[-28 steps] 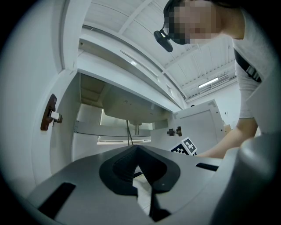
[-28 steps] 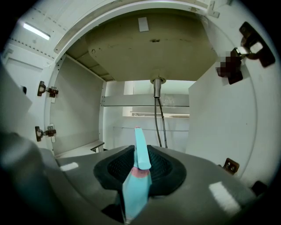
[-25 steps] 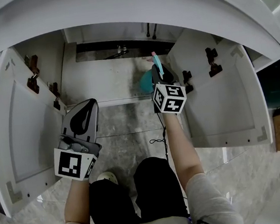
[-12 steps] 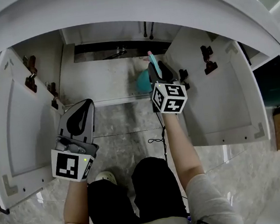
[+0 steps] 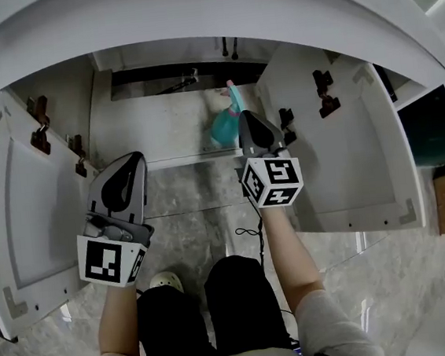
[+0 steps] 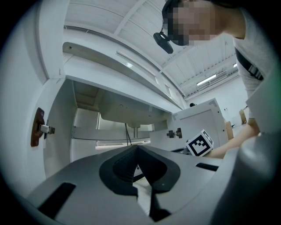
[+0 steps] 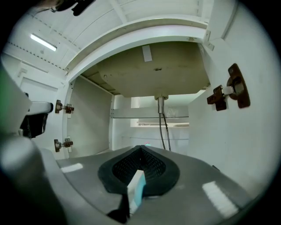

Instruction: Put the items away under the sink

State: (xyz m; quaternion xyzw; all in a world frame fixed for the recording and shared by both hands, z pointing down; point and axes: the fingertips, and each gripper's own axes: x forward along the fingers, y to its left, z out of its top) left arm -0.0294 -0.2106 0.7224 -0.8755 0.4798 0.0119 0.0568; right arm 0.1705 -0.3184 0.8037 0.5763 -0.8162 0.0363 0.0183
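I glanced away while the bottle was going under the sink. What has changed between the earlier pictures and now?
The right gripper has drawn back toward the person, leaving the teal spray bottle standing just inside the cabinet. Its jaws have just closed together, with nothing gripped. The left gripper, shut and empty, and the open cabinet doors stayed as they were.

**Left gripper (image 6: 137, 148): jaws closed, facing open cabinet**

- Jaws meet at the tips, nothing held. A pale sliver shows through the gap below them.
- Straight ahead: cabinet (image 6: 85, 125), open. Basin underside (image 6: 131, 110) overhead, hoses (image 6: 128, 134) hanging at the back.
- Left of the jaws: door (image 6: 22, 110) swung out, with a brown hinge (image 6: 38, 127) on it.
- Right of the jaws: second door (image 6: 204, 116) with its own hinge (image 6: 174, 133). A marker cube (image 6: 199, 143) is just beside it, forearm (image 6: 230, 143) trailing right.
- Above, right: person leaning over, wearing a head camera (image 6: 163, 37).
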